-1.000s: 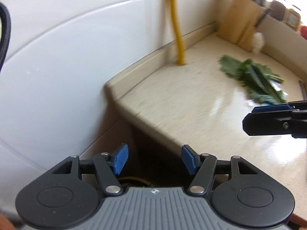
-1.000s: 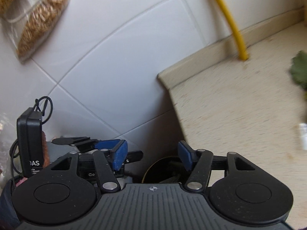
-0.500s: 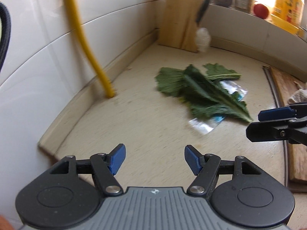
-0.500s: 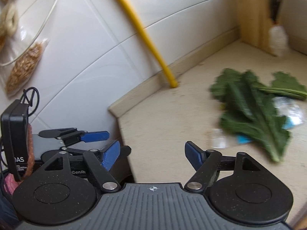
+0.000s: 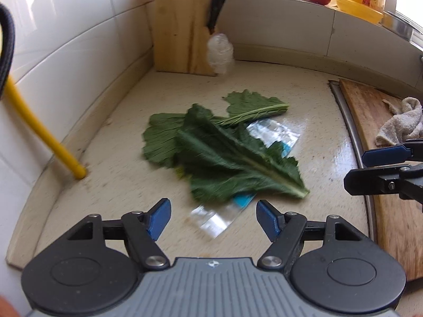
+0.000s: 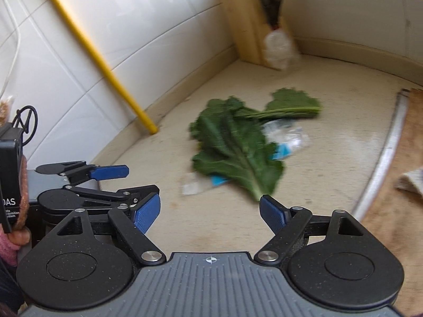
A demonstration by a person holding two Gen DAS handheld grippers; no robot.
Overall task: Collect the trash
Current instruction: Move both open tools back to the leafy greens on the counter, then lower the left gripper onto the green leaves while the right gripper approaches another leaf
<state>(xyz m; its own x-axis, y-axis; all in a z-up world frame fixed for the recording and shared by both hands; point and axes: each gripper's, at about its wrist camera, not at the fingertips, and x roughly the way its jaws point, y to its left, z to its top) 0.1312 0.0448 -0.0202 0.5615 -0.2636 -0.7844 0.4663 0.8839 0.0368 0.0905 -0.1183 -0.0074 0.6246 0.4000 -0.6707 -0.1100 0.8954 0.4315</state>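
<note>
Three green leaves (image 5: 232, 158) lie flat, stems toward the right.

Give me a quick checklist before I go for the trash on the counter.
1. Left gripper jaws apart, nothing between them, just been opening: ok.
2. Right gripper jaws apart, empty, just been opening: ok.
3. Leaves in plain view ahead: ok.
4. Plastic wrappers free to lift: not ok, leaves lie partly over them.
5. Grippers apart from each other: ok.
6. Trash bin in view: not ok.
</note>
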